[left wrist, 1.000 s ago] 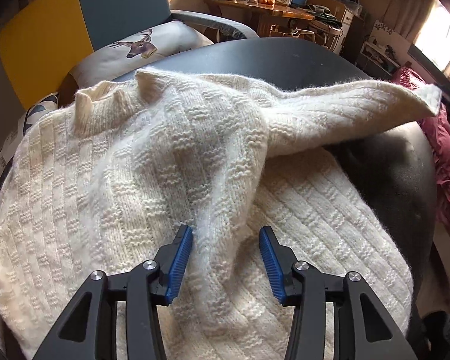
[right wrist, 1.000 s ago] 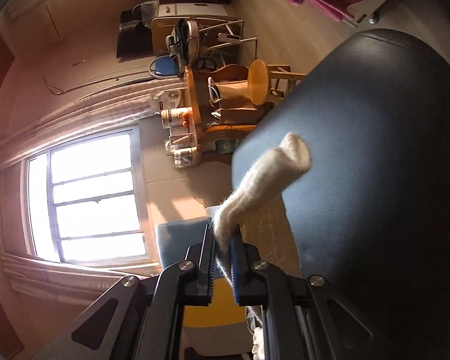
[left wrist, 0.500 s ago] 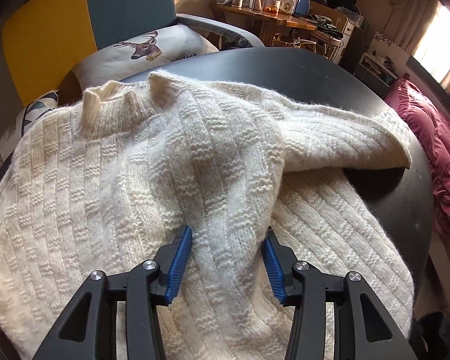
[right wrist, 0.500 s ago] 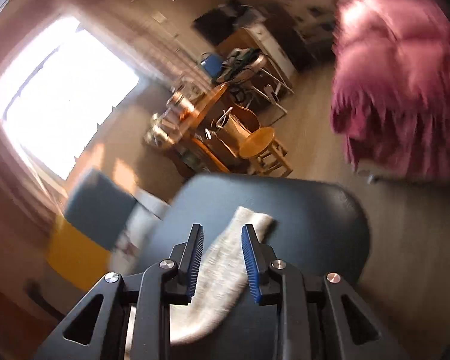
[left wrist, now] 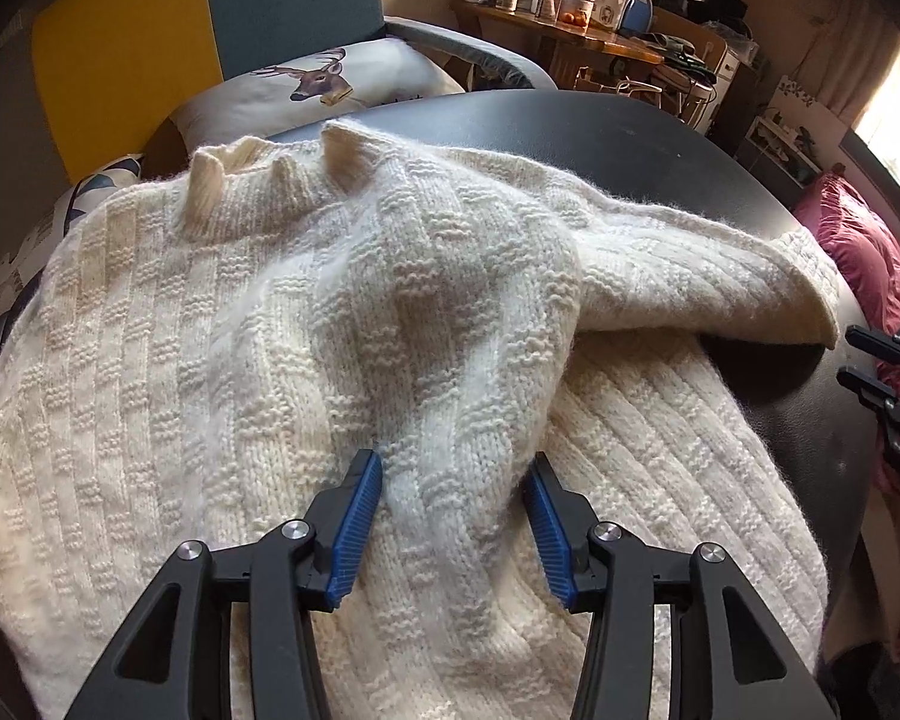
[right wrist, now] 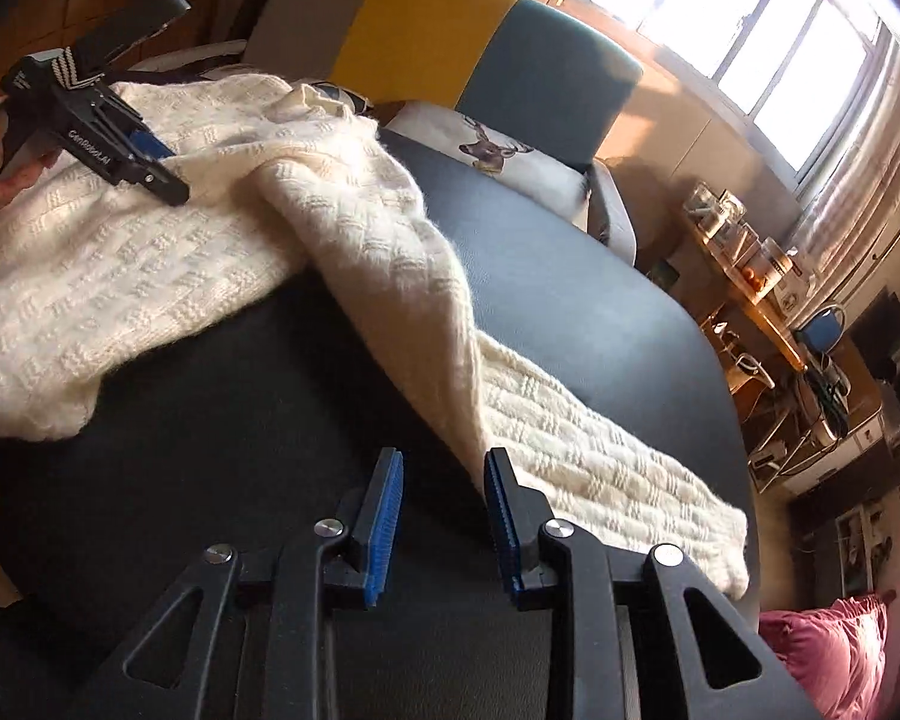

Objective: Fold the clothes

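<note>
Both grippers, left (left wrist: 453,525) and right (right wrist: 444,525), are gaping empty, risking the sleeve (right wrist: 576,450) sliding off the table's (right wrist: 570,300) right edge.

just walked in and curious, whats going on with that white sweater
A person is folding a cream knit sweater spread over a dark round table. The left hand-held gripper sits open, with a raised fold of the sweater's body between its jaws. The right hand-held gripper is open too, low over the table, beside the sleeve that lies stretched out across the tabletop. Neither is gripping the sweater at this moment.
</note>
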Action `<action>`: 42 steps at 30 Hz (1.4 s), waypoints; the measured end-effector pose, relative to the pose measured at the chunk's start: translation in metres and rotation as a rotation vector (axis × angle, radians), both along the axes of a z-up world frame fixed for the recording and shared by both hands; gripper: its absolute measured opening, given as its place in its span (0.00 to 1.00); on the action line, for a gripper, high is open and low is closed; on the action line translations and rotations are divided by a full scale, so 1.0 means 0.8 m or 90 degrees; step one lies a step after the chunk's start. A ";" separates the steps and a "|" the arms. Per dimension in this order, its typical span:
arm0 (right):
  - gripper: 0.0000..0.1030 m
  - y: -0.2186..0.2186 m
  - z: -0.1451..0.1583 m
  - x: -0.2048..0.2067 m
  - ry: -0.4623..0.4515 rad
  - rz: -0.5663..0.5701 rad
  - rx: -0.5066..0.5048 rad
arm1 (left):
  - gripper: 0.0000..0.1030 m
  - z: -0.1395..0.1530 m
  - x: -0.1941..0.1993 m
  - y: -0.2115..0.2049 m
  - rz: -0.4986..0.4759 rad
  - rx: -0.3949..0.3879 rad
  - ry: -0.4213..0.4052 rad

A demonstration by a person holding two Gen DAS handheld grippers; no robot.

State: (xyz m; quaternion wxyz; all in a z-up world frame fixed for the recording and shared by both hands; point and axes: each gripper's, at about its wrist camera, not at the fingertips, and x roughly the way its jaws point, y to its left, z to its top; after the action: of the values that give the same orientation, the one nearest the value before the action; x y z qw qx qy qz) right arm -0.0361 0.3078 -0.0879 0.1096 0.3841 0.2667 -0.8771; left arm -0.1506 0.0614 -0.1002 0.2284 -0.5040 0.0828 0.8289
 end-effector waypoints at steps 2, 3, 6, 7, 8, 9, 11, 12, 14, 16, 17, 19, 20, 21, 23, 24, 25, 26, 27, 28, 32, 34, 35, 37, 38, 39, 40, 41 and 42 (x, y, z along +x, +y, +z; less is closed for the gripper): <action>0.28 0.000 -0.007 -0.010 0.000 0.001 0.019 | 0.49 0.001 0.000 0.000 0.000 -0.003 0.000; 0.28 0.000 -0.009 -0.014 -0.001 0.000 0.026 | 0.49 0.002 -0.001 0.001 0.000 -0.004 0.000; 0.28 0.002 -0.023 -0.025 -0.040 0.012 0.049 | 0.50 0.003 -0.006 0.003 0.001 0.000 -0.001; 0.27 0.002 -0.027 -0.028 -0.048 0.015 0.053 | 0.51 0.003 -0.007 0.004 0.002 0.002 -0.002; 0.25 0.003 -0.031 -0.030 -0.056 0.018 0.057 | 0.52 0.003 -0.008 0.004 0.003 0.004 -0.002; 0.17 0.002 -0.033 -0.033 -0.071 0.021 0.056 | 0.53 0.002 -0.008 0.005 0.004 0.007 -0.003; 0.06 0.002 -0.028 -0.041 -0.121 0.021 0.032 | 0.56 0.002 -0.006 0.005 0.003 0.007 -0.002; 0.05 0.004 -0.021 -0.047 -0.145 0.009 0.006 | 0.58 0.002 -0.004 0.005 0.000 0.007 -0.001; 0.05 0.010 -0.001 -0.053 -0.168 -0.013 -0.046 | 0.59 0.002 0.001 0.007 -0.002 0.004 0.003; 0.05 0.017 0.028 -0.050 -0.172 -0.026 -0.082 | 0.59 0.004 0.006 0.007 -0.008 0.004 0.006; 0.05 0.021 0.043 -0.047 -0.173 -0.030 -0.097 | 0.59 0.004 0.007 0.006 -0.011 0.006 0.006; 0.05 0.028 0.075 -0.041 -0.173 -0.038 -0.128 | 0.59 0.005 0.010 0.001 -0.019 0.013 0.006; 0.05 0.032 0.090 -0.039 -0.168 -0.044 -0.131 | 0.59 0.004 0.012 -0.001 -0.022 0.018 0.004; 0.05 0.038 0.102 -0.039 -0.155 -0.053 -0.118 | 0.59 0.004 0.015 -0.003 -0.026 0.023 0.002; 0.05 0.049 0.117 -0.056 -0.136 -0.072 -0.092 | 0.59 0.004 0.018 -0.005 -0.032 0.030 0.000; 0.05 0.053 0.120 -0.068 -0.132 -0.079 -0.078 | 0.59 0.004 0.020 -0.005 -0.037 0.032 -0.001; 0.05 0.055 0.120 -0.082 -0.134 -0.083 -0.064 | 0.59 0.005 0.023 -0.005 -0.042 0.030 0.000; 0.05 0.057 0.116 -0.097 -0.141 -0.088 -0.053 | 0.59 0.006 0.025 -0.004 -0.047 0.027 0.002; 0.05 0.059 0.108 -0.113 -0.155 -0.093 -0.047 | 0.59 0.006 0.025 -0.002 -0.050 0.023 0.004; 0.05 0.063 0.099 -0.128 -0.170 -0.099 -0.041 | 0.59 0.005 0.026 -0.001 -0.053 0.019 0.005; 0.13 0.086 0.059 -0.180 -0.225 -0.128 -0.059 | 0.59 0.006 0.024 0.006 -0.066 0.014 0.008; 0.17 0.104 0.050 -0.197 -0.241 -0.157 -0.109 | 0.59 0.009 0.023 0.003 -0.063 0.023 0.003; 0.20 0.113 0.050 -0.202 -0.242 -0.169 -0.140 | 0.59 0.012 0.022 -0.001 -0.057 0.037 -0.003; 0.23 0.132 0.050 -0.209 -0.247 -0.188 -0.191 | 0.59 0.016 0.017 -0.009 -0.039 0.057 -0.012; 0.26 0.142 0.049 -0.211 -0.248 -0.198 -0.202 | 0.59 0.017 0.014 -0.012 -0.030 0.066 -0.018; 0.29 0.152 0.046 -0.215 -0.251 -0.212 -0.202 | 0.59 0.017 0.010 -0.013 -0.021 0.075 -0.023; 0.31 0.161 0.041 -0.218 -0.256 -0.226 -0.192 | 0.59 0.017 0.006 -0.014 -0.012 0.083 -0.029; 0.32 0.168 0.035 -0.221 -0.260 -0.237 -0.177 | 0.59 0.018 0.006 -0.016 -0.005 0.088 -0.032; 0.32 0.175 0.030 -0.224 -0.265 -0.248 -0.163 | 0.59 0.020 0.010 -0.018 -0.002 0.088 -0.031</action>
State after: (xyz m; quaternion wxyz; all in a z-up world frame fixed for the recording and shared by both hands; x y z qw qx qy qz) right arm -0.2153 0.4477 -0.0642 0.0388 0.5823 0.0473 -0.8107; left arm -0.1430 0.0471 -0.0846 0.2656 -0.5073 0.0205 0.8196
